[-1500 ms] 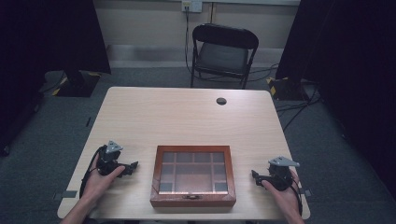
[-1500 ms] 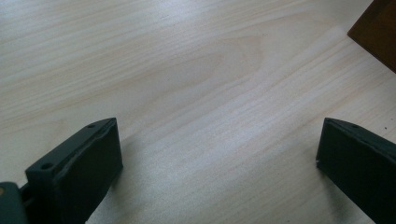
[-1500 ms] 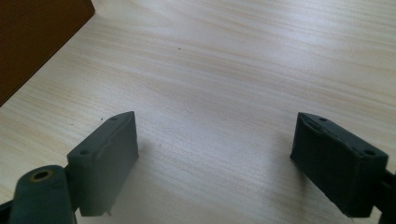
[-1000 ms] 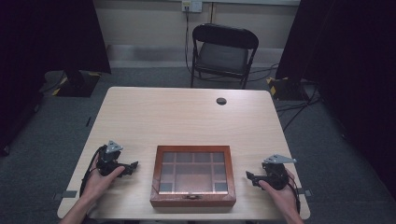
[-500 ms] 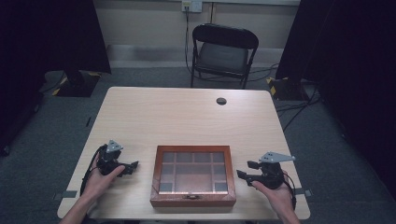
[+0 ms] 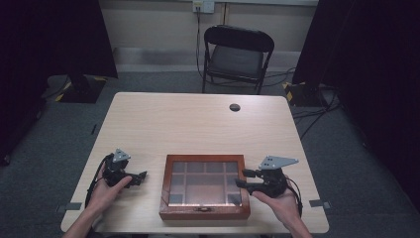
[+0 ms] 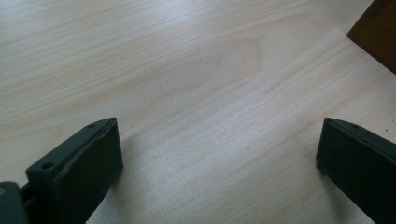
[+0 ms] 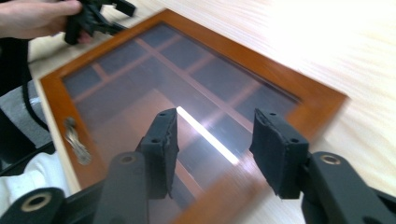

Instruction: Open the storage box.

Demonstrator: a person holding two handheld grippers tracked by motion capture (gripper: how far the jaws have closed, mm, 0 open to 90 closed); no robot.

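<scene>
From the high view, the wooden box [image 6: 204,186] sits at the near middle of the tabletop [image 6: 198,124], its front almost at the near edge; its glass lid is down, a small metal clasp at the front, and through the glass you can see a grid of compartments, though what lies in them you cannot tell. Your left tool [image 6: 132,177] rests on the tabletop well to the left of the box, held in your left hand [image 6: 106,191], with bare wood between it and the box; your right tool [image 6: 246,179] sits in your right hand [image 6: 277,201] with its tips over the box's right rim. A small dark round thing [image 6: 235,107] lies near the far edge; the whole far half of the tabletop is open room; a folding chair [image 6: 236,54] stands beyond it.

In the left gripper view, your tool [image 7: 219,154] is spread wide over plain wood with nothing between the jaws; a corner of the box [image 7: 377,32] shows at upper right, well apart.

In the right gripper view, your tool [image 8: 212,140] hangs over the glass lid [image 8: 173,102] with its jaws about half open and nothing between them; the clasp [image 8: 74,137] lies at the left rim; your other hand [image 8: 37,18] and tool [image 8: 95,16] show beyond the far corner.
</scene>
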